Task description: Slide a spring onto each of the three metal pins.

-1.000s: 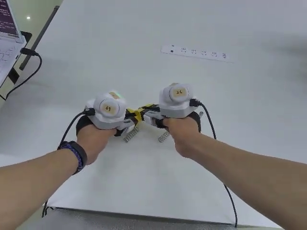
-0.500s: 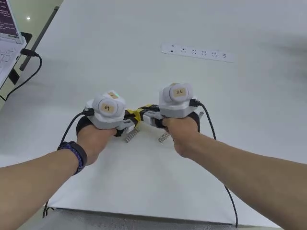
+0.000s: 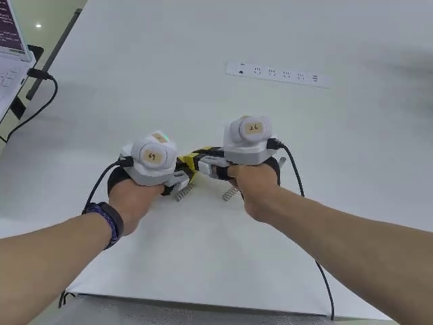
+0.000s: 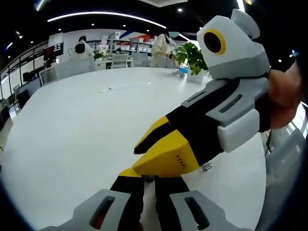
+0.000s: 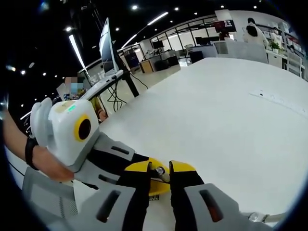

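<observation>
Risk: small grey metal piece [image 5: 162, 175], pinched in narrowed right gripper [image 5: 161, 169], could be dropped if bumped by left gripper [image 4: 148, 185], whose opening cannot be told. Coiled steel springs [image 3: 184, 191] loose on white surface [image 3: 169, 81], 6 o'clock of tips.

Table [image 3: 203, 40]: white, matte, flat.

On it:
- Left spring [image 3: 184, 191] lies flat, just under the left gripper [image 3: 189, 164], on the person's side of its jaws.
- Right spring [image 3: 231, 194] lies flat, just under the right gripper [image 3: 205, 162], clear of the left spring.
- Power strip [image 3: 277, 74], white, flat, well beyond both grippers.
- Black cable [image 3: 34, 108] loops on the surface far out to the left of the left gripper.
- Right gripper's lead [image 3: 308, 210] trails across the top toward the near edge.
</observation>
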The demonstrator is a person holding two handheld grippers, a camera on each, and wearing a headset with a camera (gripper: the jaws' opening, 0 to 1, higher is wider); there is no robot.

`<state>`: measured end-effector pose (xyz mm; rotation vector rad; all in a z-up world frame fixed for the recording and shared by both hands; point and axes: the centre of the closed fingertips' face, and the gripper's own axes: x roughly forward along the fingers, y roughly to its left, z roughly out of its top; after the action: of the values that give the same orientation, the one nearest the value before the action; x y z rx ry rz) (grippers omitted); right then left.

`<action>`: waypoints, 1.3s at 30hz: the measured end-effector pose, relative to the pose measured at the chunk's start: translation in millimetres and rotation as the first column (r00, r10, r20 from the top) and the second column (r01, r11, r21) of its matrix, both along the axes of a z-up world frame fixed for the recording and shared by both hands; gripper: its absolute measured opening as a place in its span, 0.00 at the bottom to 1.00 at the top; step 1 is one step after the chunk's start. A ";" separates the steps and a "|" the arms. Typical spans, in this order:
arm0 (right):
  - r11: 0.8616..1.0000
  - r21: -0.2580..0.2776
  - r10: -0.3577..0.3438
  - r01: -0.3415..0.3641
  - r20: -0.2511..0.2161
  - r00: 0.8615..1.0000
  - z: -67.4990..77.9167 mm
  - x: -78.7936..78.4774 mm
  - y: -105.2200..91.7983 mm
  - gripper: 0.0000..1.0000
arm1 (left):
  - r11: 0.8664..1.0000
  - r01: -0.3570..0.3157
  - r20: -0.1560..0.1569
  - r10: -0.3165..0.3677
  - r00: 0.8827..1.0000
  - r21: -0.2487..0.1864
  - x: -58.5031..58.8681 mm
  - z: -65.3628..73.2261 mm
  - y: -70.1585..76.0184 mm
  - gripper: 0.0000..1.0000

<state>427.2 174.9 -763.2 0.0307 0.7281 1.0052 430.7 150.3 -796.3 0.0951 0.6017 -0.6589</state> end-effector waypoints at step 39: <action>0.999 0.030 -0.044 0.043 0.018 0.999 26.9 -12.0 -39.8 0.41 | 0.999 -0.003 0.009 0.003 1.000 0.033 7.2 3.0 0.0 0.00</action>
<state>415.2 135.1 -736.4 0.0629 0.6928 0.9734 437.9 150.3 -793.3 0.1282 0.6045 -0.6453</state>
